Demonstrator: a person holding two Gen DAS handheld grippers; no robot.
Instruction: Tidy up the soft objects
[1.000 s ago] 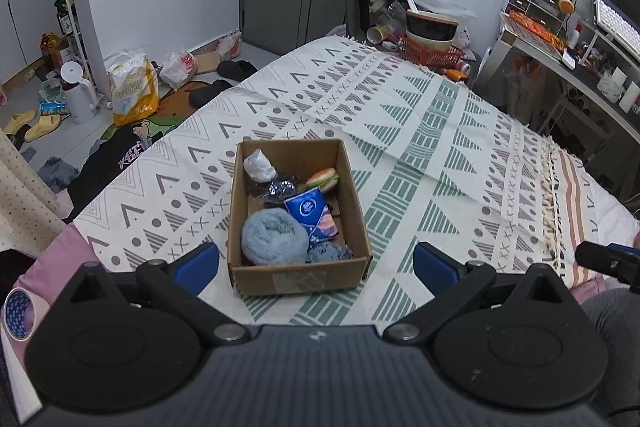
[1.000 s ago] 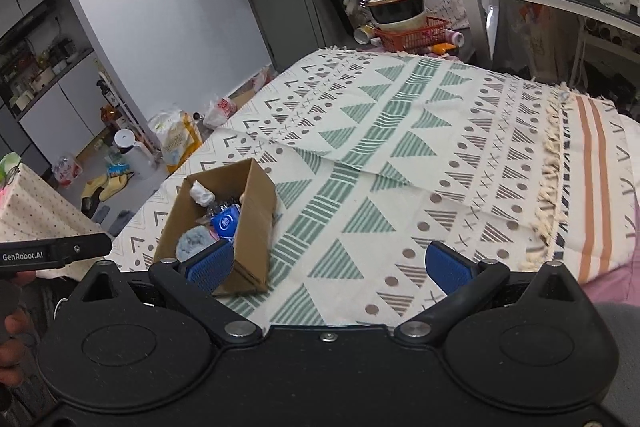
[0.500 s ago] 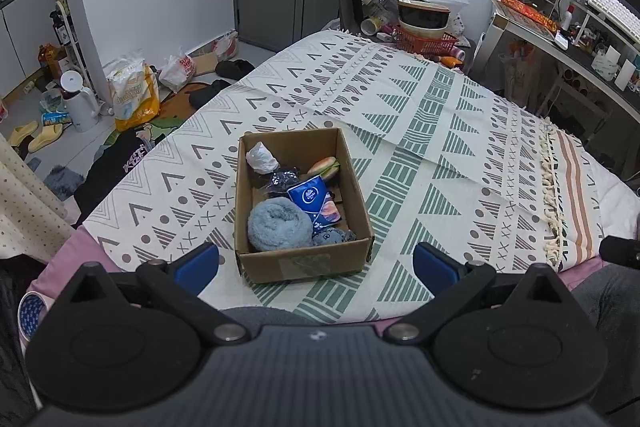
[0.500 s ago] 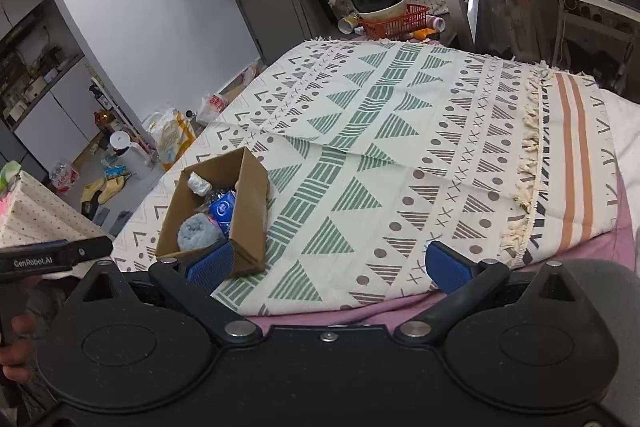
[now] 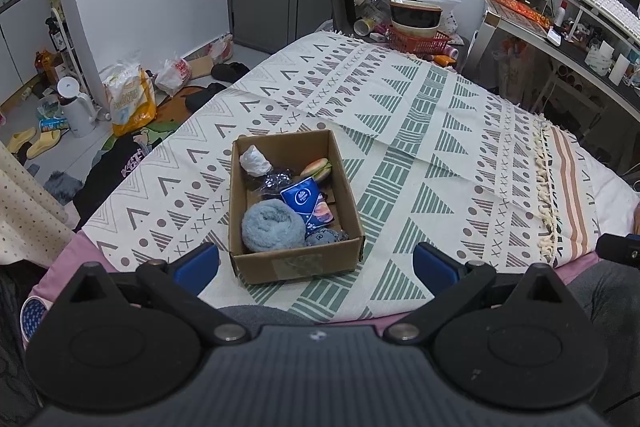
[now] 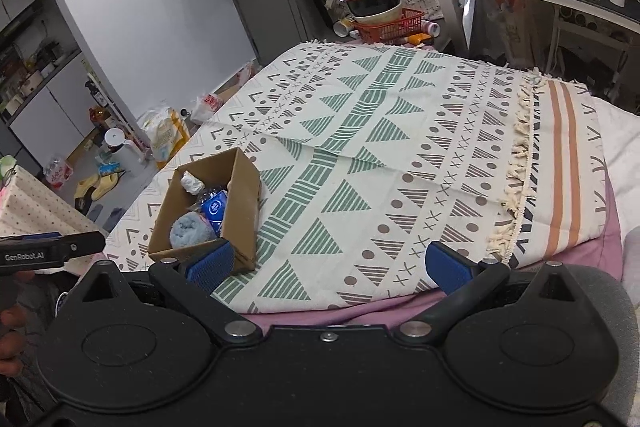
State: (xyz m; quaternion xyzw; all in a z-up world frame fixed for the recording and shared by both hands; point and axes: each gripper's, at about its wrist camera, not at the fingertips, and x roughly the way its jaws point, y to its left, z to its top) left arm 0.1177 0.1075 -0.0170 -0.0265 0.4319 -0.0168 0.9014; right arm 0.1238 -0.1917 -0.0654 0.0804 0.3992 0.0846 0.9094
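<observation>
- Both tongs are spread wide and hold nothing: the left gripper point(image 5: 316, 263) hangs over the near edge of the bed, facing the box point(image 5: 298, 269), and the right gripper point(image 6: 328, 265) hangs off to the box's right, over the patterned blanket point(image 6: 400, 155).
- The soft things lie inside the box: a rolled blue towel point(image 5: 272, 225) at the near end, a blue tissue pack point(image 5: 306, 201) leaning beside it, a white wad point(image 5: 254, 161) at the far corner, a burger toy point(image 5: 318, 169) by the right wall.
- The things are crowded. I judge a finger coming down for the towel could also catch the tissue pack, so two things lift together or one drops on the way out.
- The box is light cardboard on soft bedding. A finger that snags a wall could tip or slide it, and it sits near the bed's edge.
- The towel is loosely rolled. A pinch on the outer layer alone may unroll it.
- The dark shiny bits under the toy are too unclear to name, so a grab there would be blind.
</observation>
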